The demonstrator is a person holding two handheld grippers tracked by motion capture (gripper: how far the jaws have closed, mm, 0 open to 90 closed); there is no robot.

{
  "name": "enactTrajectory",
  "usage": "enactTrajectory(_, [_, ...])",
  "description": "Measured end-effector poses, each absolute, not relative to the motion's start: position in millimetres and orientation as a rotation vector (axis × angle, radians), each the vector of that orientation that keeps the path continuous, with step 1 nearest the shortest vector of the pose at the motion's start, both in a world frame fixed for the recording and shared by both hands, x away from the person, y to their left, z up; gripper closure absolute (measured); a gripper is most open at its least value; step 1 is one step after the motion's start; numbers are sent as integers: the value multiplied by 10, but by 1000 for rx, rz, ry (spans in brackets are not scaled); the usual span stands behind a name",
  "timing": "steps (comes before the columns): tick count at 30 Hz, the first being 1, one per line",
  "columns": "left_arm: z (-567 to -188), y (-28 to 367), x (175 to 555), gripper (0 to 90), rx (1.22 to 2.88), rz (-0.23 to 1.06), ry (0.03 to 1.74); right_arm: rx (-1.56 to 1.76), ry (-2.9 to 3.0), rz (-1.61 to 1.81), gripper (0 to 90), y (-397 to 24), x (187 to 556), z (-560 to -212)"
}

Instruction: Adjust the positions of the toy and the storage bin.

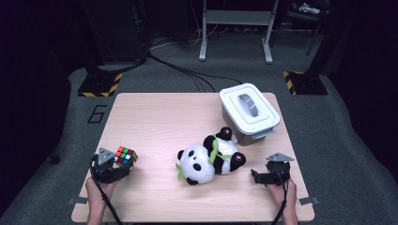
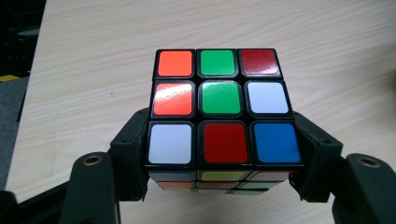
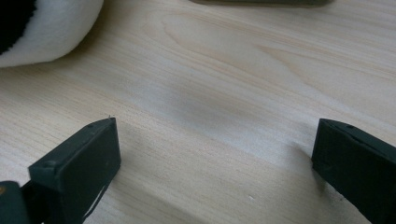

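Between tool (image 2: 219, 186) pads — cube (image 2: 219, 112), level

One readable mark: a dark numeral "6" (image 1: 96, 114) painted on the grey floor (image 1: 70, 136), at about nine o'clock from the table (image 1: 164, 117). No other lettering, labels or brands legible anywhere.

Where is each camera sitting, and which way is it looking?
High view: above the person's side, looking forward and down on the table; both hands and grippers show.
Left gripper view: rides the left gripper, looking along its jaws clamped on the puzzle cube.
Right gripper view: rides the right gripper, jaws open over wood.
Shared: the toy panda edges into the right gripper view.
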State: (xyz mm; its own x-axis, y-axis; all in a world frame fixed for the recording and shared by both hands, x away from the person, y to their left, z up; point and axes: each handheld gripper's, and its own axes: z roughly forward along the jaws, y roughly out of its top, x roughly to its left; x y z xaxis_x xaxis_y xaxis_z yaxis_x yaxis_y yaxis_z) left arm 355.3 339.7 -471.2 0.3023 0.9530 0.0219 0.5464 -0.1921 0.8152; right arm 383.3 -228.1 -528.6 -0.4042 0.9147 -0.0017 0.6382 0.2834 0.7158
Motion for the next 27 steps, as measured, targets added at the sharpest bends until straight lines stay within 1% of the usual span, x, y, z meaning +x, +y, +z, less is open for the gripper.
enactTrajectory(6, [-4667,3504,3676,344,1849,751,1370,1395,2143,902,4,-2281,3833,-5286])
enactTrajectory(10, [-4684,3565,3750,345,1835,746,1394,1395,2145,903,4,-2282,3833,-5286])
enactTrajectory(16, [-4797,3710,3858,344,1832,760,1453,1389,2146,904,4,-2283,3836,-5287])
enactTrajectory(21, [-4889,3872,3943,344,1795,761,1510,1391,2146,903,5,-2283,3835,-5286])
enactTrajectory(27, [-4961,3947,4027,344,1813,765,1558,1390,2144,903,4,-2283,3836,-5287])
